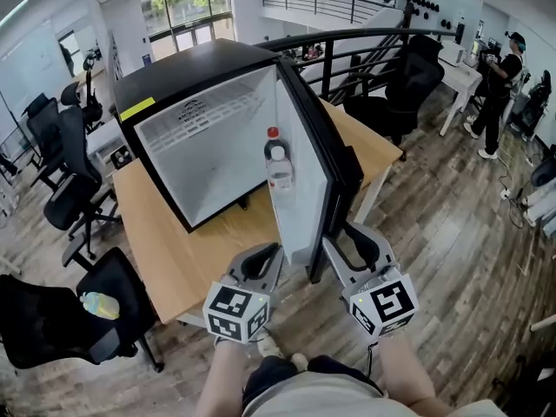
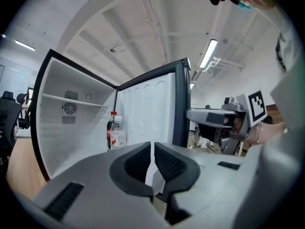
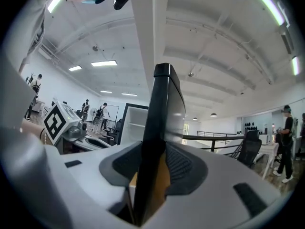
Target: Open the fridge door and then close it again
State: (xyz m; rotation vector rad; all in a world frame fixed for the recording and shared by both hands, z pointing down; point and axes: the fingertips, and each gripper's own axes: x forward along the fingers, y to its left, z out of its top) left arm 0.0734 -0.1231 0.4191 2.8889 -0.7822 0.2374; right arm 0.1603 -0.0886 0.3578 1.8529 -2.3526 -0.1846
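A black mini fridge [image 1: 200,102] stands on a wooden table [image 1: 165,241] with its door [image 1: 300,172] swung wide open. A red-capped bottle [image 1: 278,159] sits in the door's inner shelf. My right gripper [image 1: 347,237] is at the door's free edge, on the outer side. In the right gripper view the dark door edge [image 3: 159,109] runs between the two pads of that gripper [image 3: 155,163], which close on it. My left gripper [image 1: 271,252] hangs just inside the door's lower edge. Its jaws [image 2: 152,149] are almost together with nothing between them. The bottle [image 2: 116,132] shows beyond them.
Black office chairs [image 1: 61,320] stand left of the table, one nearer the windows [image 1: 74,181]. A dark railing [image 1: 347,50] runs behind the fridge. Another chair [image 1: 404,85] and a person [image 1: 502,85] are at the right, over wood flooring.
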